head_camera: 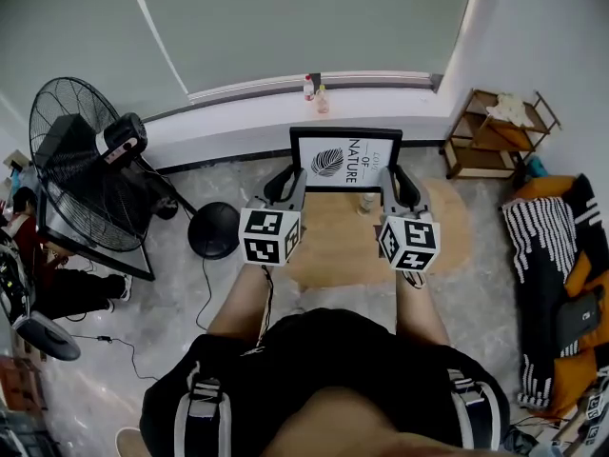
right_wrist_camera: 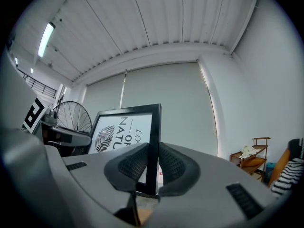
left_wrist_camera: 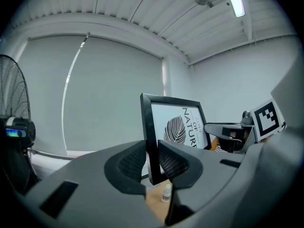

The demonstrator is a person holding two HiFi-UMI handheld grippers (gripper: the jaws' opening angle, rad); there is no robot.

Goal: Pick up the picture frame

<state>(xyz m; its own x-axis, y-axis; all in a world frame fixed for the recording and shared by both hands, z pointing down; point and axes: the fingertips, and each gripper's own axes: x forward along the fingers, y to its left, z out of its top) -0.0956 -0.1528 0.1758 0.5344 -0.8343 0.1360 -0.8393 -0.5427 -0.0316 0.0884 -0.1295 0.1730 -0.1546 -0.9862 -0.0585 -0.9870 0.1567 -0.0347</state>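
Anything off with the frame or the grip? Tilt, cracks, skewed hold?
Nothing stands out. The picture frame is upright and looks level and intact. The left gripper and right gripper each clamp one side edge.

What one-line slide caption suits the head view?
Left gripper and right gripper clamp the picture frame by its side edges above the wooden table.

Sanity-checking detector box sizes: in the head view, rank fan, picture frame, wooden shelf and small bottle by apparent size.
1. fan, largest
2. picture frame and wooden shelf look about alike, so unranked
3. small bottle, smallest
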